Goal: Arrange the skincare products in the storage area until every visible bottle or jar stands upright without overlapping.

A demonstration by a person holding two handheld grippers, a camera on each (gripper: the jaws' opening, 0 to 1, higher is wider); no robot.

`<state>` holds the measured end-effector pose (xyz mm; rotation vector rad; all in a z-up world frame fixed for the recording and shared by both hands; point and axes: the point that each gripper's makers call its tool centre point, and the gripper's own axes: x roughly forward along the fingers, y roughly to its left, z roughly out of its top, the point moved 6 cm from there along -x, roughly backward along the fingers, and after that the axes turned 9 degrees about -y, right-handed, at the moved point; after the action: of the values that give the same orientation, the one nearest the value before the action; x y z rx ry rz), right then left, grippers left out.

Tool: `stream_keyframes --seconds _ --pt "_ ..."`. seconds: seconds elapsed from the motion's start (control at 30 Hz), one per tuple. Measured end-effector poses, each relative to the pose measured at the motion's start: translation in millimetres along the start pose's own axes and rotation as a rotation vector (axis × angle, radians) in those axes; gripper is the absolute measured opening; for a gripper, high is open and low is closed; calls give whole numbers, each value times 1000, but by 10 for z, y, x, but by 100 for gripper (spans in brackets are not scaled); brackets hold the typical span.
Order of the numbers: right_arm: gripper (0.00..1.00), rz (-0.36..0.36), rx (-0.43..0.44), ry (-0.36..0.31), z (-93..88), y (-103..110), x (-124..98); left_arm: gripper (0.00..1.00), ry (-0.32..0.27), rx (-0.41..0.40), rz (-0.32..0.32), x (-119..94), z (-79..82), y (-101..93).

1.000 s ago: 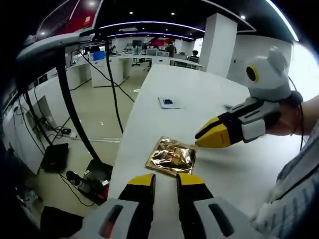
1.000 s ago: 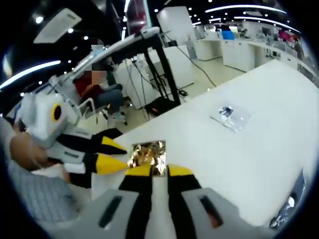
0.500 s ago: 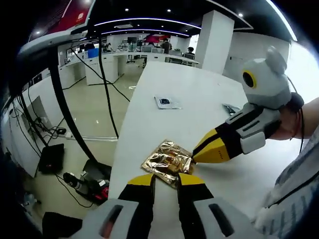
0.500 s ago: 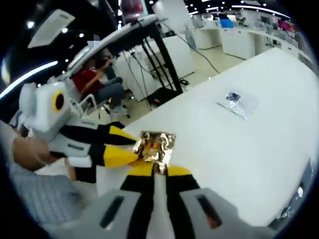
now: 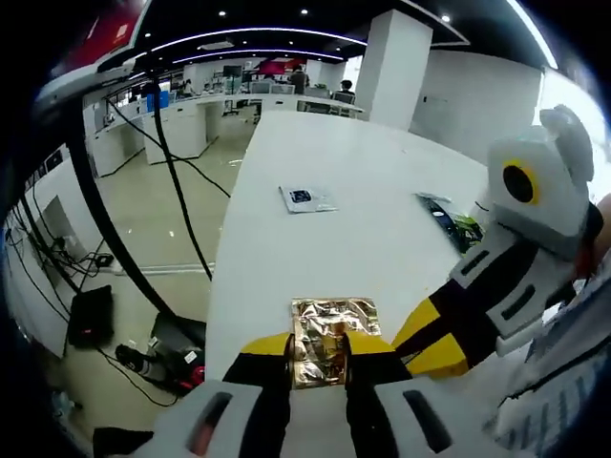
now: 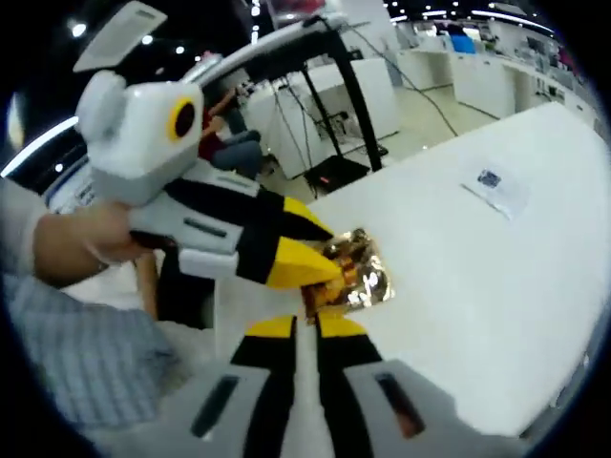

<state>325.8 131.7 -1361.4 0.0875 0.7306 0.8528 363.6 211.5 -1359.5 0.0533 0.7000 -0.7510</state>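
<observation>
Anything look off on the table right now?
Yes: no bottles or jars show, just a crinkled gold foil sachet at the white table edge, between the left gripper tips, with the right gripper on it too. A small flat packet lies farther off.

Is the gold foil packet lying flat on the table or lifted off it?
Cannot tell. The gold foil packet sits between the left gripper fingers at the table edge, with the right gripper shut on it.

A small clear packet (image 5: 307, 198) lies on the white table (image 5: 372, 172) well ahead of the left gripper's jaws; dark cables (image 5: 177, 181) hang off to their left.
</observation>
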Motion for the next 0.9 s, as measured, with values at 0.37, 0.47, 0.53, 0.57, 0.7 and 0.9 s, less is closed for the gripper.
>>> stream_keyframes --seconds 0.37,0.47,0.53,0.57,0.7,0.9 --pt "7 -36 94 -215 142 -30 -462 52 63 34 -43 -32 184 -112" --pt "7 -93 123 -288 123 -146 -741 54 148 93 -18 -1 145 -160" --pt "7 -143 155 -339 85 -229 -960 55 216 120 0 19 105 -185" --pt "7 -156 168 -359 71 -255 -1034 54 244 119 6 24 90 -195" --pt "8 -229 244 -445 -17 -358 -1370 53 299 141 38 59 122 -216" --pt "8 -338 248 -523 -185 -477 -1808 48 431 160 89 103 184 -215"
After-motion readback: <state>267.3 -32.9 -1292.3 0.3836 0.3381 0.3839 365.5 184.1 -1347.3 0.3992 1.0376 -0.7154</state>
